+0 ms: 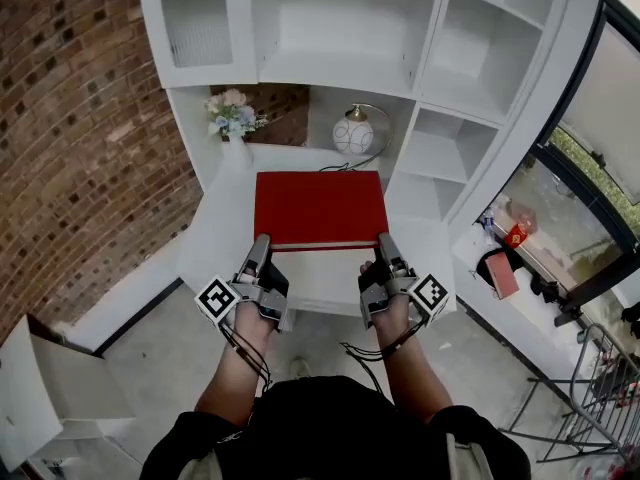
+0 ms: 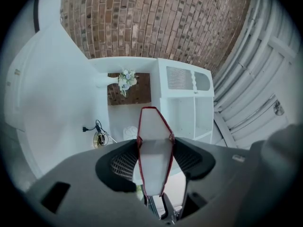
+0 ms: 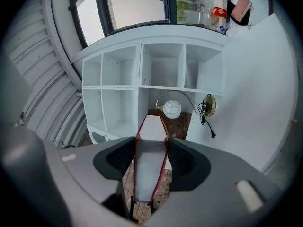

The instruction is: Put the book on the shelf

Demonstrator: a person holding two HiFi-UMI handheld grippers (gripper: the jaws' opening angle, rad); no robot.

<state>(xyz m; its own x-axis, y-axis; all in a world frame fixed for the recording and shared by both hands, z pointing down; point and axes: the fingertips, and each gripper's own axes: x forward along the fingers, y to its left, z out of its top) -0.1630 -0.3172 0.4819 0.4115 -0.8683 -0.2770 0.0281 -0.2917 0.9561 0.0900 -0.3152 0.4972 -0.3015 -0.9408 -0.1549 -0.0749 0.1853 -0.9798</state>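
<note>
A red-covered book [image 1: 320, 208] is held flat in front of the white shelf unit [image 1: 345, 68], over its lower ledge. My left gripper [image 1: 262, 249] is shut on the book's near left edge, and my right gripper [image 1: 384, 248] is shut on the near right edge. In the left gripper view the book [image 2: 154, 157] shows edge-on, white pages framed in red, pinched between the black pads [image 2: 124, 166]. The right gripper view shows the same book [image 3: 150, 157] clamped between its pads [image 3: 183, 162].
A vase of flowers [image 1: 233, 115] and a round white lamp [image 1: 353, 134] stand in the niche behind the book. Open white cubbies [image 1: 480, 53] rise at the right. A brick wall [image 1: 70, 148] is on the left, a window ledge with red items [image 1: 510, 236] at right.
</note>
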